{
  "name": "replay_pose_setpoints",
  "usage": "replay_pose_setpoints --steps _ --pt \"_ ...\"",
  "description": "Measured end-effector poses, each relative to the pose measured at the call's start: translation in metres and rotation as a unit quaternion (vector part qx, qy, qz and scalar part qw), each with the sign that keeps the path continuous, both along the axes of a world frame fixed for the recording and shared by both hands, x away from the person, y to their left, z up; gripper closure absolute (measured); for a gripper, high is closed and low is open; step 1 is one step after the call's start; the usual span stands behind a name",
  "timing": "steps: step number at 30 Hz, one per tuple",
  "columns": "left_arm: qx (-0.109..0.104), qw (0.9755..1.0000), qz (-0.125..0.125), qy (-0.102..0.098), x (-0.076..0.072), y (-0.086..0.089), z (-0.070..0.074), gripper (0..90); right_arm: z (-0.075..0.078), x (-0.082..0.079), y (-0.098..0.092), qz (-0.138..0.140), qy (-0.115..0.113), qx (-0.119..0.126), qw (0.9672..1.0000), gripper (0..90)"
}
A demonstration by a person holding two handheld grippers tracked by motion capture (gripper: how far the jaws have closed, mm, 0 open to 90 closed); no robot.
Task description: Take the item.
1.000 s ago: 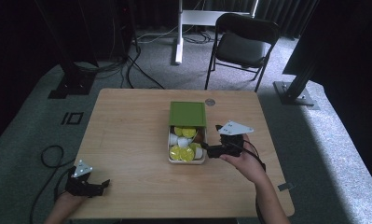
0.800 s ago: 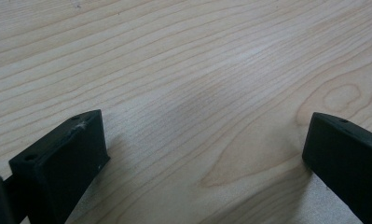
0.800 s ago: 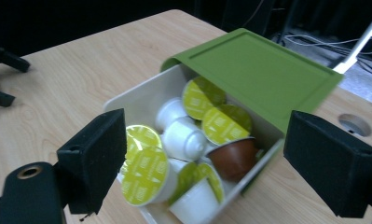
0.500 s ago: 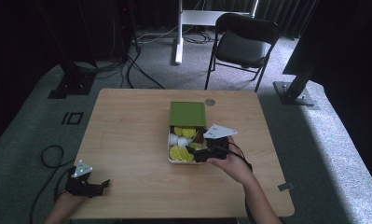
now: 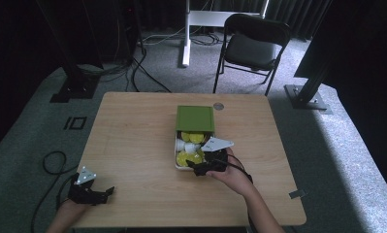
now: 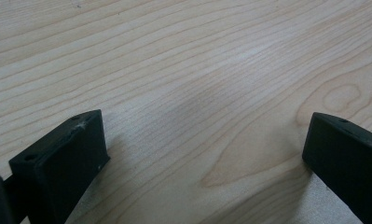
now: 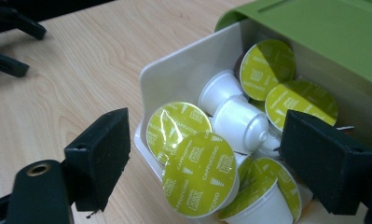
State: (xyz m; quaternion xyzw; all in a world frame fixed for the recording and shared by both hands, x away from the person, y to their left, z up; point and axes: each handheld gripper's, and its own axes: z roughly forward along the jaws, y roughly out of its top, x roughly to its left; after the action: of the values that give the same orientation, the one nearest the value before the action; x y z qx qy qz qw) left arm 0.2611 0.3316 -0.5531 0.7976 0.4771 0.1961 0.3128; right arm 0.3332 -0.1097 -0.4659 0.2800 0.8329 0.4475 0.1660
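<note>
Table (image 5: 133, 145) spans centre of high view; green-lidded white box (image 5: 195, 119) right of centre, lid slid back, near end exposed. Capsules (image 7: 200, 175), green foil tops, piled in tray at centre of right gripper view. Right gripper (image 5: 201, 167) at box's near end, jaws apart but just closing, nothing clamped; front capsule between them. Left gripper (image 5: 95, 193) lower left, jaws apart, idle over bare wood. Step judged: approach to pick. Next: lower, centre on one capsule, close.

Left gripper (image 5: 106, 192) rests low, jaws wide; right gripper (image 5: 197, 170), apparently tilted down, has been closing slightly.
</note>
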Motion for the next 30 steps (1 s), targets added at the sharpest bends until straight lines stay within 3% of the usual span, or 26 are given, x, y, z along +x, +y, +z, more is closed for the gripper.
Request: replay_pose_setpoints --steps 12,22,30 --pt "0.001 1.0000 0.000 0.000 0.000 0.000 0.000 0.5 -0.024 -0.003 0.012 0.002 0.012 -0.025 0.9996 18.8" --pt "0.000 1.0000 0.000 0.000 0.000 0.000 0.000 0.5 -0.030 -0.006 0.018 -0.001 -0.013 -0.050 0.9987 23.6" --pt "0.000 1.0000 0.000 0.000 0.000 0.000 0.000 0.5 -0.039 -0.005 0.021 -0.003 -0.034 -0.088 0.9956 29.9"
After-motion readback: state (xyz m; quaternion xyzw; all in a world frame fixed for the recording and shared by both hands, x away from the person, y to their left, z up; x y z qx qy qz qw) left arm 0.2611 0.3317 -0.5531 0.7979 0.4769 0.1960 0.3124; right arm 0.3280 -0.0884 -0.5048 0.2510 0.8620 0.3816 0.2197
